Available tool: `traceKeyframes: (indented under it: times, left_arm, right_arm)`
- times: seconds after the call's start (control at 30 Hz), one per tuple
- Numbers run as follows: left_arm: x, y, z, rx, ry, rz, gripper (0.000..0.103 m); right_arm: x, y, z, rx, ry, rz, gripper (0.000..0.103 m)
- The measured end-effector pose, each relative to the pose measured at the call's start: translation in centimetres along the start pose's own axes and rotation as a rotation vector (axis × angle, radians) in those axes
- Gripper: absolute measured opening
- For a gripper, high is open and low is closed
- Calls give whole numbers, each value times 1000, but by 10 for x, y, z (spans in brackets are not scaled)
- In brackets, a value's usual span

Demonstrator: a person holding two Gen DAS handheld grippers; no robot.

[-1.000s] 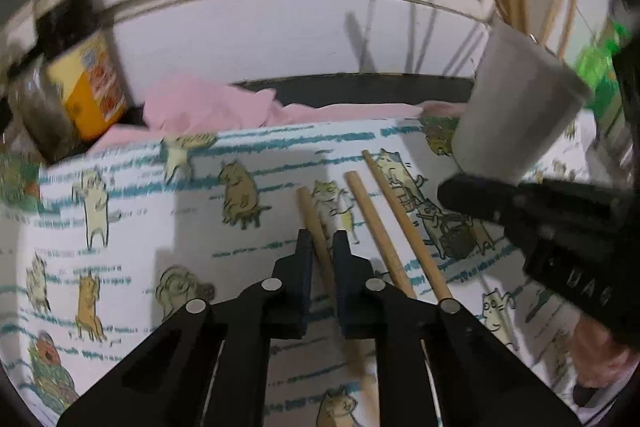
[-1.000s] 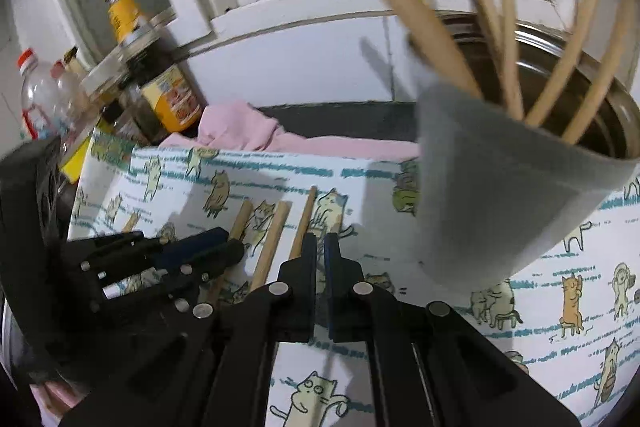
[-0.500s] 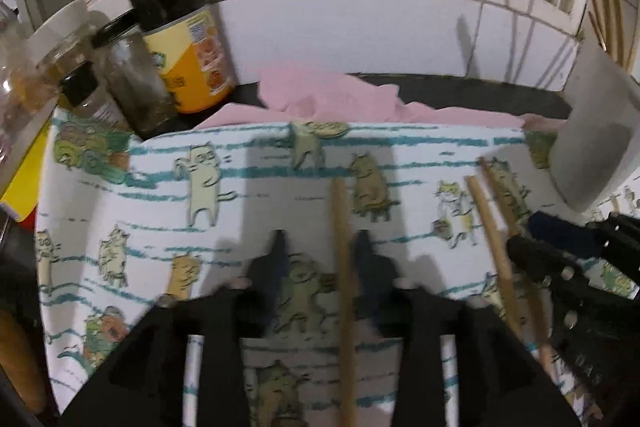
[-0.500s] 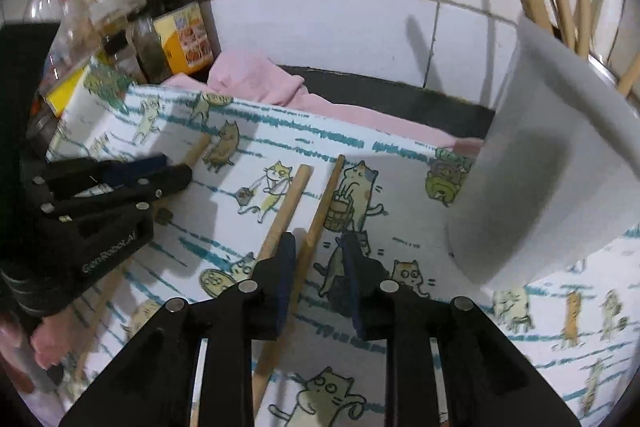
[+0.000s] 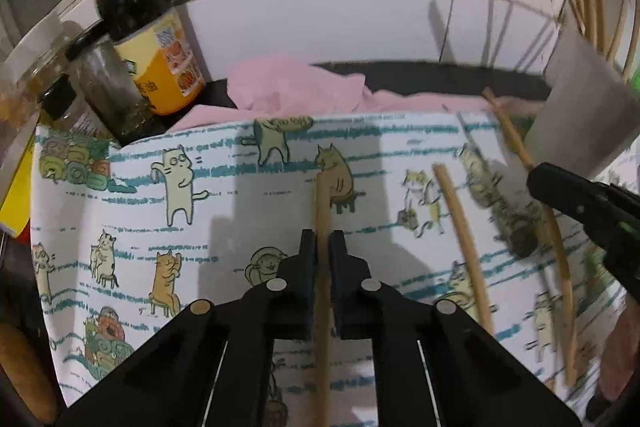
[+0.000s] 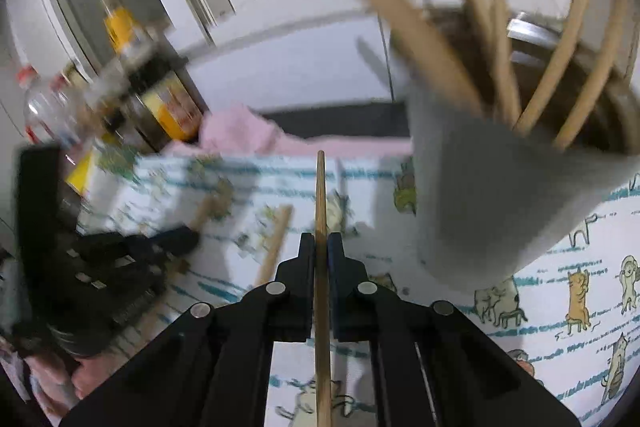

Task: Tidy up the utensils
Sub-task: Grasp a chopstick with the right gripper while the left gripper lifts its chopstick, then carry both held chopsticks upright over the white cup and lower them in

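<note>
1. My left claw (image 5: pixel 322 247) is clamped on a wooden chopstick (image 5: pixel 322 211), gripped partway along its length so the far end points out over the cat-print cloth (image 5: pixel 132 195) that covers the counter. I can't tell whether that end is raised or resting on the cloth.
2. My right claw (image 6: pixel 321 247) is pinched tight on a second chopstick (image 6: pixel 320 195), whose far tip looks raised clear of the cloth and sits just left of the grey cup (image 6: pixel 500 203). I judge I'm holding it that way to tip it into the cup.
3. The cup already holds several chopsticks leaning against its rim, so I take it as the collecting place.
4. One loose chopstick (image 5: pixel 460 227) lies on the cloth between my two claws, to be gathered later.
5. The dark sauce bottle (image 5: pixel 140 39) with the yellow label and a few jars stand at the far left, off the cloth, by a crumpled pink cloth (image 5: pixel 296 87).
6. The bottle's label carries print and small pictures, but nothing I can read. The cloth shows cartoon cats only.
</note>
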State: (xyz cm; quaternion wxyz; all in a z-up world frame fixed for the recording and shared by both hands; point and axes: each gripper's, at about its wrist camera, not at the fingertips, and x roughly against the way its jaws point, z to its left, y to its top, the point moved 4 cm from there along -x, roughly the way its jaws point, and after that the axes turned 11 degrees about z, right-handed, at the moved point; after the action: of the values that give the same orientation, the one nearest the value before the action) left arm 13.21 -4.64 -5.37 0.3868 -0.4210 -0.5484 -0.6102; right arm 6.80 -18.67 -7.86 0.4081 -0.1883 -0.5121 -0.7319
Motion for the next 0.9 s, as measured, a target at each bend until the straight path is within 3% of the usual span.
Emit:
traceKeyframes:
  times: [0.13,0.3,0.43,0.63,0.9]
  left_arm:
    - [36,0,8,34,-41,-89,6]
    - [94,-5,9,21,-42,-233,6]
    - [140,-8,14,21,-79,-345,6]
    - [197,-21,8,17,-118,-494,6]
    - [230,-17,-15,-25,-175,-627,6]
  right_arm:
    - [36,2,10,45,65,-162,7]
    - [77,0,13,53,108,-350,7]
    - [96,-1,10,40,160,-418,7]
    - [117,-6,10,52,163,-507,7]
    - [128,-1,4,38,172,-531,7]
